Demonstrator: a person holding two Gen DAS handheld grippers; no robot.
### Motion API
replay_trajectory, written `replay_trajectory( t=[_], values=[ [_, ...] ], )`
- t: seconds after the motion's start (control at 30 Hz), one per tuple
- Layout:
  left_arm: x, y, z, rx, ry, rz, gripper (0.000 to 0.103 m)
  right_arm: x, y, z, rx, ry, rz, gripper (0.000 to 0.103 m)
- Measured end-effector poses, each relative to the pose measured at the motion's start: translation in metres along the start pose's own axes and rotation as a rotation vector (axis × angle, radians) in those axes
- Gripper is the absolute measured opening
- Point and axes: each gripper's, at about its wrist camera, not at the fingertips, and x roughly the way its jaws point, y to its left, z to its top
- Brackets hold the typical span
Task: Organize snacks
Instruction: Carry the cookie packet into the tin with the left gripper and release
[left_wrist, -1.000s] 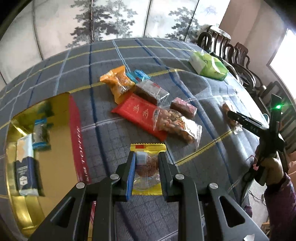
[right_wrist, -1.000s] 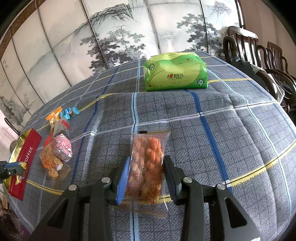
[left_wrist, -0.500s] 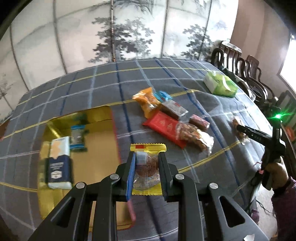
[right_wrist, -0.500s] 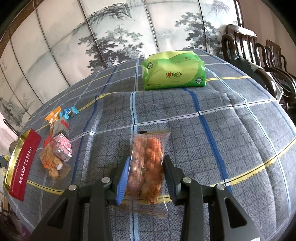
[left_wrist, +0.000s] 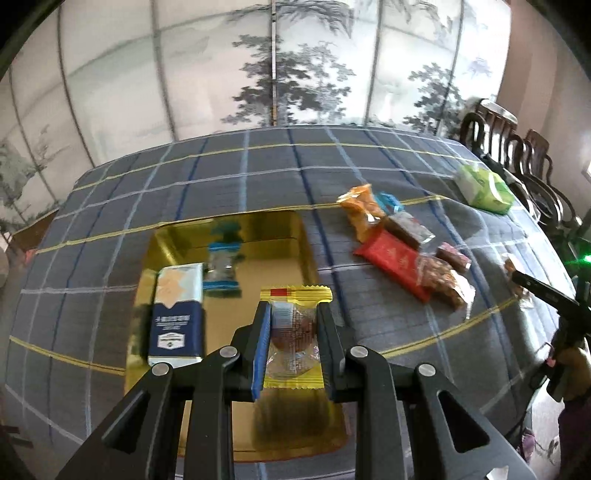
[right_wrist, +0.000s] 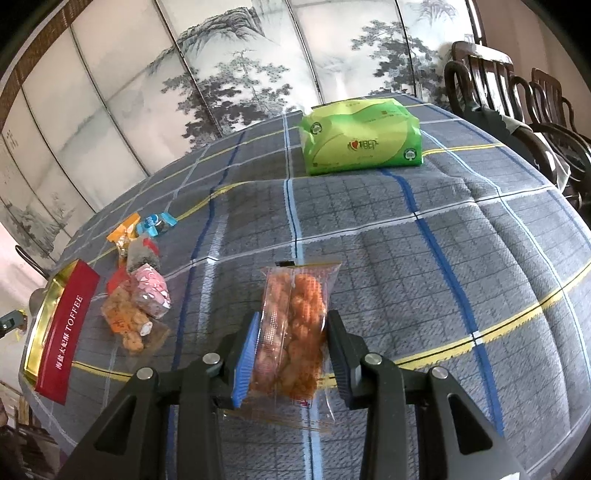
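Left wrist view: left gripper (left_wrist: 291, 343) clamped on yellow-edged cookie packet (left_wrist: 293, 332), lower centre, over gold tin (left_wrist: 306, 236); blue box (left_wrist: 177, 314) lying inside at left. Best lowered onto bare gold floor before release. Right wrist view: right gripper (right_wrist: 290, 343) closed on fried-snack bag (right_wrist: 295, 321).

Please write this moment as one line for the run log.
left gripper: shut on yellow-wrapped cookie, above gold tin | right gripper: shut on orange snack pack
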Motion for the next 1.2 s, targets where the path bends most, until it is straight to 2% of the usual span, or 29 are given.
replay_trajectory(
  t=[0.47, 0.8, 1.2],
  values=[
    [0.026, 0.040, -0.005, -0.073, 0.042, 0.058, 0.021, 0.005, 0.001, -0.004, 0.029, 0.005, 0.000, 0.037],
    [0.048, 0.055, -0.010, -0.101, 0.087, 0.083, 0.021, 0.006, 0.001, -0.005, 0.028, 0.000, -0.002, 0.037],
    [0.056, 0.067, -0.012, -0.133, 0.102, 0.104, 0.022, 0.006, 0.001, -0.005, 0.030, 0.000, -0.001, 0.037]
  ],
)
